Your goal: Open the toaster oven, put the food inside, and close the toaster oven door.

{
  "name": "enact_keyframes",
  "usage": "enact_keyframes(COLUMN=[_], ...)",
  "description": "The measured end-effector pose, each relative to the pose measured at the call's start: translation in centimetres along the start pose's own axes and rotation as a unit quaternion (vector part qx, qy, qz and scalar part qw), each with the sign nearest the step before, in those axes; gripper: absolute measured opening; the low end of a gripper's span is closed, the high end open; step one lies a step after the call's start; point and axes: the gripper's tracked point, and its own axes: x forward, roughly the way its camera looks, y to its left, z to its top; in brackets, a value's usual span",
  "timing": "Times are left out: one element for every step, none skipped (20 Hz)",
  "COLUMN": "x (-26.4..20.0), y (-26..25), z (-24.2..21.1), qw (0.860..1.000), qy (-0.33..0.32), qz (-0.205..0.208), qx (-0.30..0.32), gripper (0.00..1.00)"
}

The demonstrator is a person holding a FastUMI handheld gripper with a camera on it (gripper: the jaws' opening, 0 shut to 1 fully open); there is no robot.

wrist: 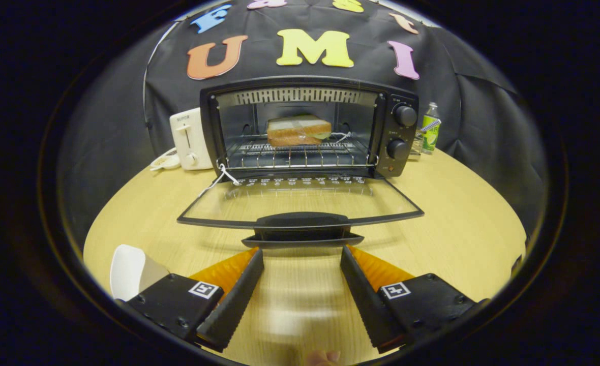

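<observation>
A black toaster oven point(401, 132) stands at the far side of the wooden table. Its glass door point(300, 203) is folded down flat toward me, with the black handle point(302, 226) at its near edge. A sandwich point(298, 130) lies on the wire rack point(295, 155) inside the oven. My gripper point(301, 250) is open, its fingertips just short of the door handle and a little below it. Nothing is held between the fingers point(239, 295).
A white pop-up toaster point(190, 138) sits left of the oven, and a green-labelled bottle point(430, 128) stands to the oven's right. A white plate point(127, 272) lies on the table point(457, 223) beside the left finger. A fingertip of the person's hand point(324, 357) shows below the fingers.
</observation>
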Motion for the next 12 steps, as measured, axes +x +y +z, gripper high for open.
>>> enact_keyframes(x=[-0.1, -0.3, -0.5, -0.7, -0.8, -1.0, -1.1, -1.2, -1.2, -1.2, -1.4, -1.5], y=[0.1, 0.2, 0.2, 0.3, 0.3, 0.3, 0.4, 0.4, 0.4, 0.5, 0.5, 0.5], z=[0.2, 0.6, 1.1, 1.6, 2.0, 2.4, 2.7, 3.0, 3.2, 3.6, 4.1, 4.5], qw=[1.000, 1.000, 0.999, 0.999, 0.998, 0.997, 0.996, 0.995, 0.994, 0.993, 0.991, 0.990], qy=[-0.008, -0.020, -0.035, -0.052, -0.067, -0.079, -0.091, -0.101, -0.108, -0.117, -0.129, -0.142], qz=[0.000, 0.000, -0.001, -0.001, -0.001, -0.002, -0.002, -0.002, 0.000, 0.002, 0.007, 0.012], qx=[0.001, 0.001, 0.000, -0.003, -0.002, 0.002, 0.005, 0.008, 0.010, 0.012, 0.014, 0.017], gripper=[1.00, 1.00, 1.00, 1.00, 1.00, 0.99, 0.99, 0.99, 0.99, 0.99, 0.99, 0.99])
